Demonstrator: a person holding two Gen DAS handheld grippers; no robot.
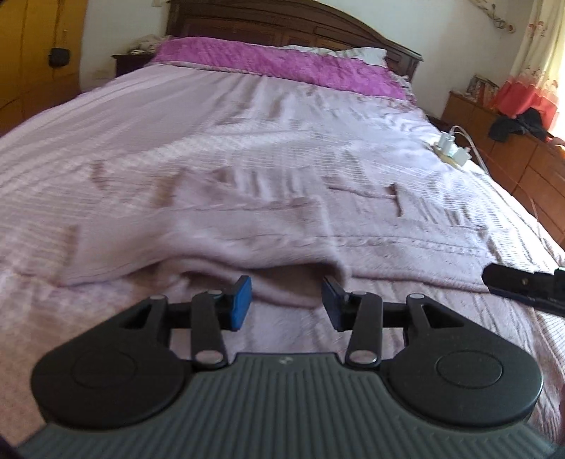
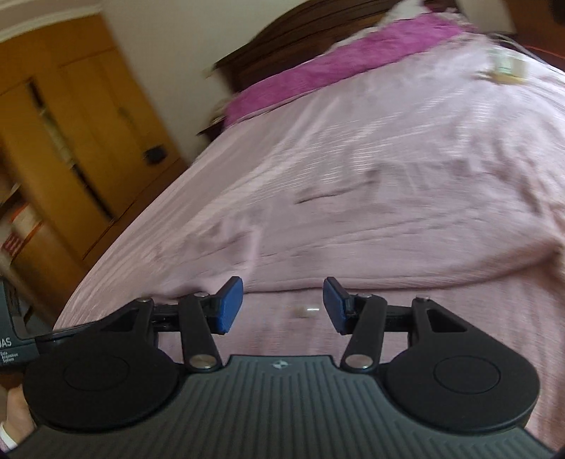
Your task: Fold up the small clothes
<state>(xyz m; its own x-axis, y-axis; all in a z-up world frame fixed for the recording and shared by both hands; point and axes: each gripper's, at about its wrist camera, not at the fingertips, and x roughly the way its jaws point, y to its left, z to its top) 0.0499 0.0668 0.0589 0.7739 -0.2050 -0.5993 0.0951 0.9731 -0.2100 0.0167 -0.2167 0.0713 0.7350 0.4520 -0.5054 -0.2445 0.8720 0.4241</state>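
Lilac knitwear [image 1: 197, 226], a small garment close in colour to the bedspread [image 1: 176, 116] beneath it, lies spread near the foot of a double bed, its near hem raised in a soft fold just ahead of the left gripper [image 1: 286, 303]. That gripper hovers low over the cover with its blue-padded fingers [image 1: 241, 303] spread wide and nothing between them; the right-hand pad sits at the garment's lifted edge, though contact cannot be confirmed. Seen from the right wrist, the right gripper [image 2: 283, 304] is likewise released, fingers parted and empty, pointing at the garment's near edge [image 2: 353, 247] through heavy motion blur. Its dark tip [image 1: 512, 282] enters the left wrist view from the right, low beside the garment's far corner. A magenta band [image 1: 282, 67] runs across the head of the bed below a dark wooden headboard [image 1: 282, 24]. White plugs on a power strip [image 1: 450, 148] rest on the cover near the bed's right edge, a wooden dresser [image 1: 501, 141] with dark clothing stands beyond, and a yellow-brown wardrobe [image 2: 77, 134] lines the opposite wall.
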